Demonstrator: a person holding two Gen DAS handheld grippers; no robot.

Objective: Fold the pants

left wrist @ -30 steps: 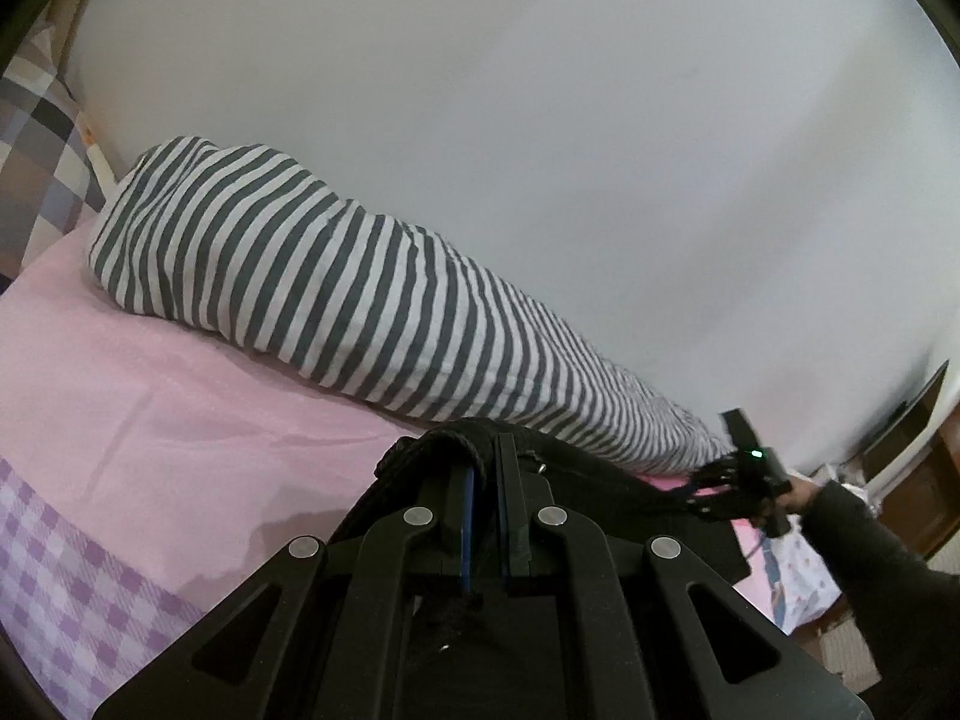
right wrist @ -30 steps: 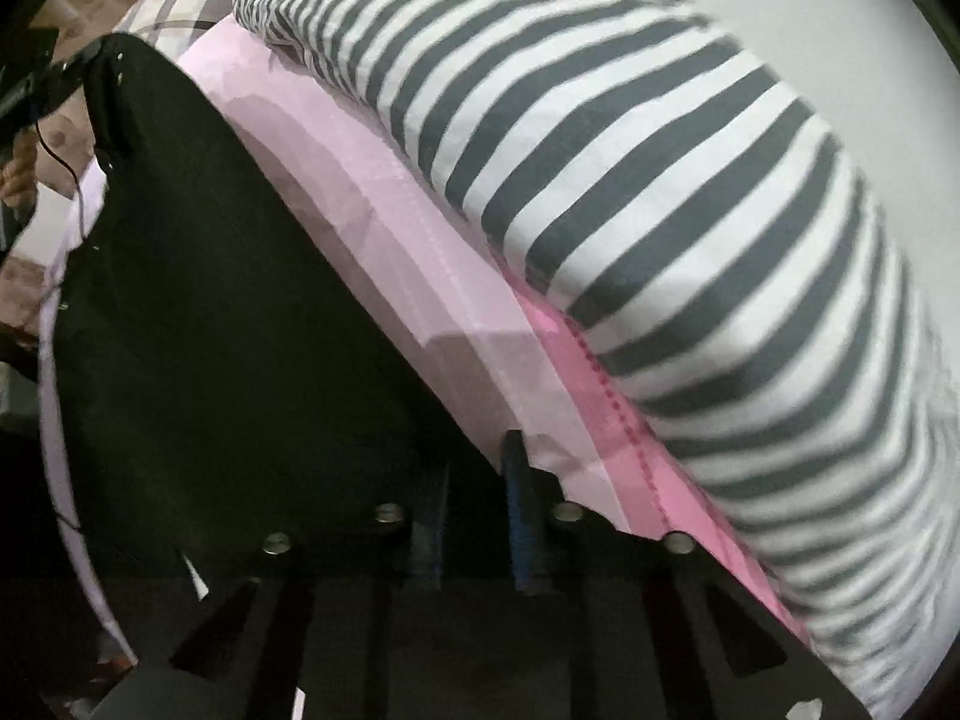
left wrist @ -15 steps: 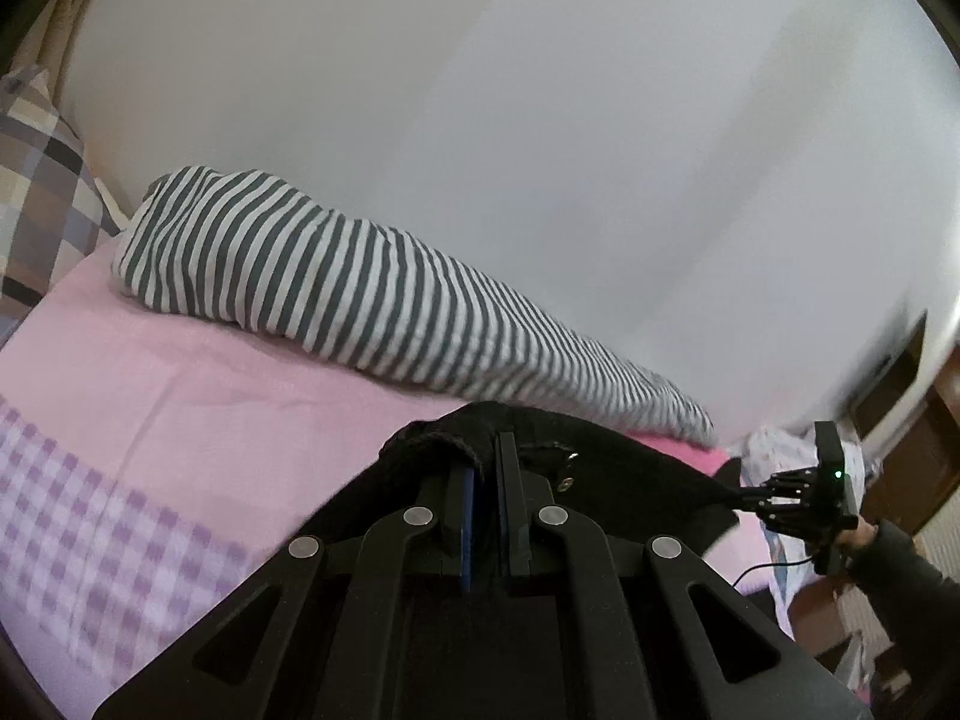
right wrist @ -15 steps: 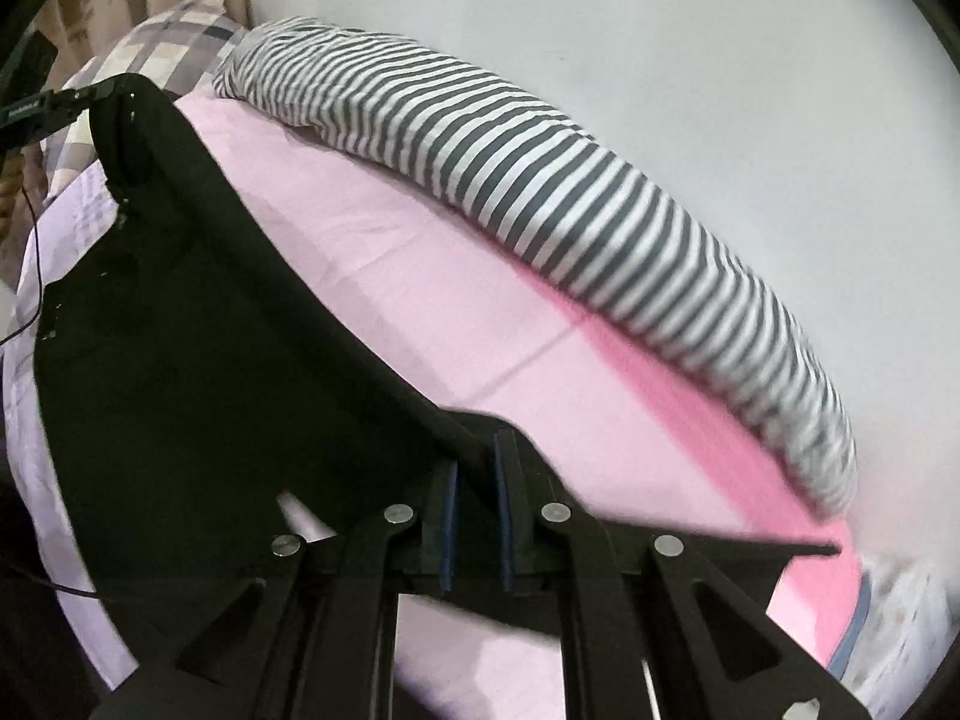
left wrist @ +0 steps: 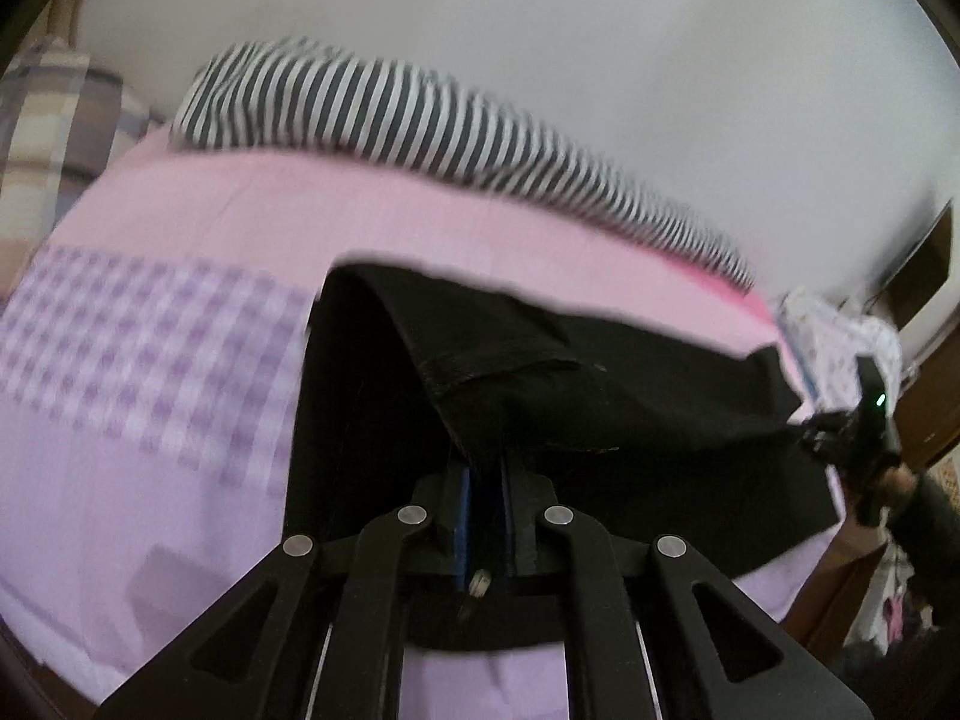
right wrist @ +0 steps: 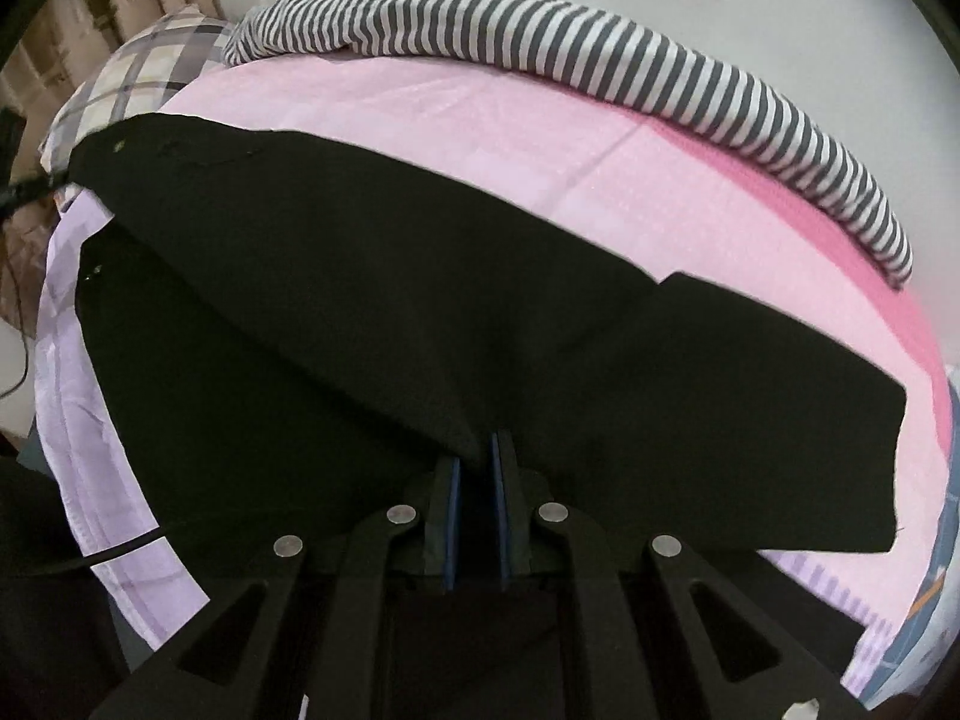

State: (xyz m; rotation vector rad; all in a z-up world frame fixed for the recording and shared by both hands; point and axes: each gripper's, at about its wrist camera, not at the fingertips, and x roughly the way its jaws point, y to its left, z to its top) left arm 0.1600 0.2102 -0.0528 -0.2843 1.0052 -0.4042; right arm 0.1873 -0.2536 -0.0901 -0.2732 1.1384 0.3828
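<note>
The left gripper (left wrist: 485, 474), a black two-finger claw with blue pads, is pinched on a corner of the black fabric pants (left wrist: 600, 396), and its jaws are starting to open, the cloth between them. The right gripper (right wrist: 477, 468), built the same, is clenched tight on another edge of the pants (right wrist: 390, 300). In the left wrist view the right gripper (left wrist: 840, 438) shows small at the far right, gripping the other end of the same raised edge, a green light on its body and a dark sleeve (left wrist: 924, 516) behind it.

The pants are spread over the pink bedsheet (left wrist: 300, 222), with their long axis running roughly parallel to the striped roll at the back. In the right wrist view the cloth stretches from the upper left, where the other gripper holds it, down and across to a squared-off end at the lower right. A lifted upper layer is drawn taut between the two grippers, and a lower layer lies flat on the sheet beneath it. In the left wrist view a stitched hem or seam line crosses the lifted cloth just beyond the fingertips.

A grey-and-white striped bolster (right wrist: 600, 42) lies along the white wall (left wrist: 600, 60) behind the pants, well apart from them. A plaid pillow (right wrist: 138, 72) sits at the head end, and a lilac checked band (left wrist: 138, 330) crosses the sheet on the left.
</note>
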